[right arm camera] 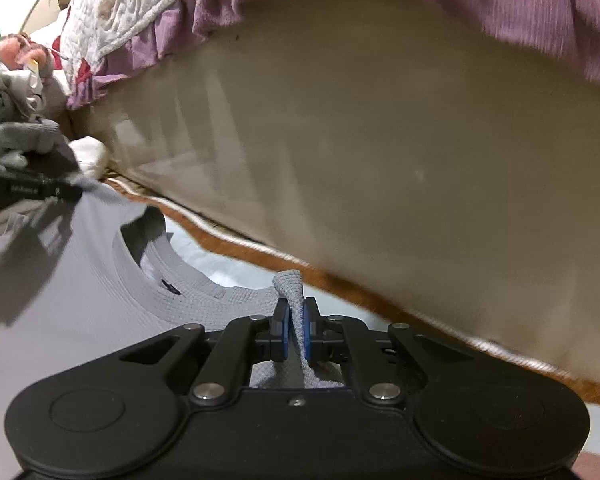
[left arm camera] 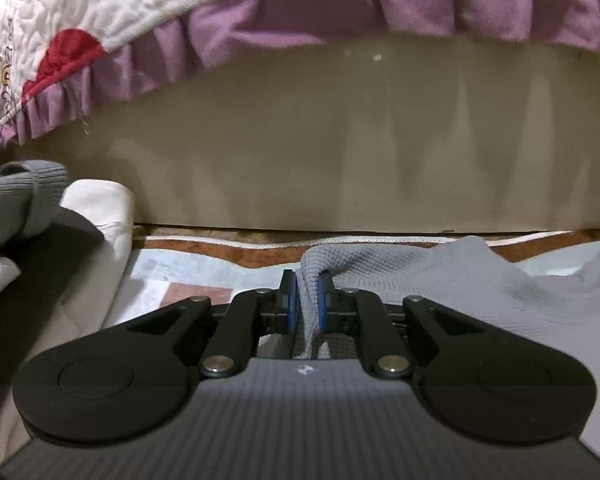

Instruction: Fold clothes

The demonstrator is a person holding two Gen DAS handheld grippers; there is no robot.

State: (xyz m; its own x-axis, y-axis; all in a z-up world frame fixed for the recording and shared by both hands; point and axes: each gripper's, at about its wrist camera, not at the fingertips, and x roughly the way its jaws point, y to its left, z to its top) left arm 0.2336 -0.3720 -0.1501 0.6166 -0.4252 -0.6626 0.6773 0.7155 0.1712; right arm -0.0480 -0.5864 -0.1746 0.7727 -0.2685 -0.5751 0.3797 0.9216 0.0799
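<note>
Both grippers, left gripper (left arm camera: pixel 307 294) and right gripper (right arm camera: pixel 295 328), pinch grey shirt (right arm camera: pixel 100 280), neckline toward bed base (right arm camera: pixel 340 140)

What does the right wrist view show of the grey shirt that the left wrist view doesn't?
Only the right wrist view shows the shirt's neckline with its label, and the left gripper off to the left, pinching the shirt's far shoulder. Only the left wrist view shows a folded white cloth with a grey ribbed cuff over it. Both show a gripper shut on a bunched fold of the grey shirt, the right gripper included, the beige bed side and the purple-frilled quilt.
</note>
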